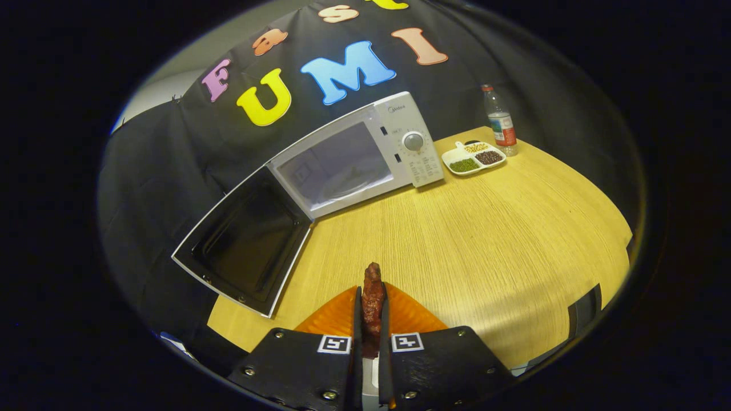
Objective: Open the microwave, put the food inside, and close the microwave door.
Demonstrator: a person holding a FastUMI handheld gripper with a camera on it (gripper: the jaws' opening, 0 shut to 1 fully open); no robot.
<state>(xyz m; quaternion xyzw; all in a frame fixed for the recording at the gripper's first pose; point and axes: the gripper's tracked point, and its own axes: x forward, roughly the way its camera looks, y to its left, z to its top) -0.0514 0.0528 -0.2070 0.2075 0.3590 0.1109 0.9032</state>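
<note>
At the bottom centre of the frame the gripper (372,311) is clenched on the food (373,297), a dark reddish strip pinched upright between both fingers, its tip poking out ahead of them. Beneath it an orange plate (408,314) is seen on the wooden table (485,240); whether the food is lifted clear of the plate cannot quite be told from this angle.

The microwave (365,148) stands left of centre in the upper half, well apart from the fingers, with its door (245,242) swung fully open toward the lower left. The cavity (337,165) is exposed, and something pale, probably the turntable, is faintly made out inside.

The step in hand is judged to be the carry into the cavity. The food should be raised first, then brought forward and leftward. The approach is best made square to the opening, kept right of the open door so that its edge is not struck. The grip should be released only once the food is low over the cavity floor. The divided dish of beans (473,157) and the bottle (500,121) at upper right lie off the path.
</note>
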